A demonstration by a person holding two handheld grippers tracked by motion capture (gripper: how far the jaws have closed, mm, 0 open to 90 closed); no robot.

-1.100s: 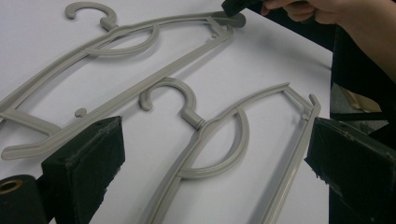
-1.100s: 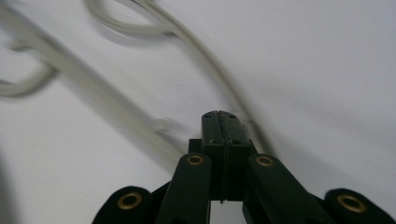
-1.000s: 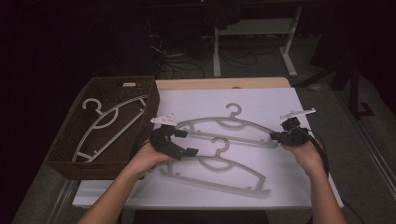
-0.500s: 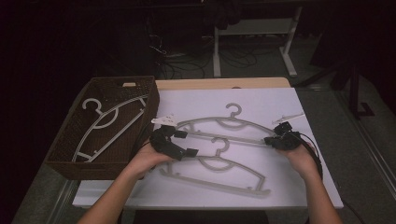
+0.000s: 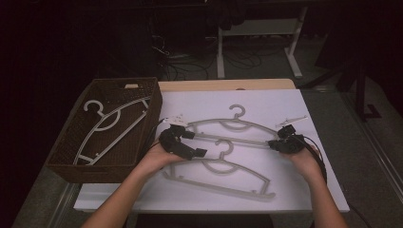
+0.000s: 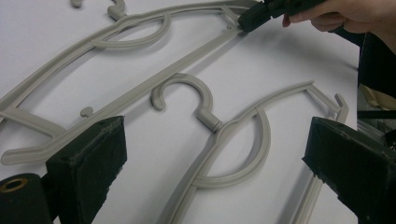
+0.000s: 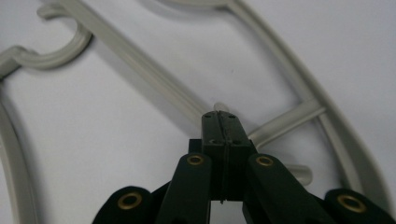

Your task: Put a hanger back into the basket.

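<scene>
I see two grey hangers on the white table (image 5: 313, 190): the far hanger (image 5: 228, 127) and near hanger (image 5: 223, 173), right of the basket (image 5: 71, 164). My left gripper (image 5: 190, 142) and right gripper (image 5: 278, 141) sit at the far hanger's ends.

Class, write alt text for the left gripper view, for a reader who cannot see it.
Two open black jaws of the left gripper frame a grey hanger lying on a white table. Beyond it, the right gripper meets the end of a second hanger.

Bare table (image 5: 304, 102) beyond 2 hangers (image 5: 223, 175)
</scene>
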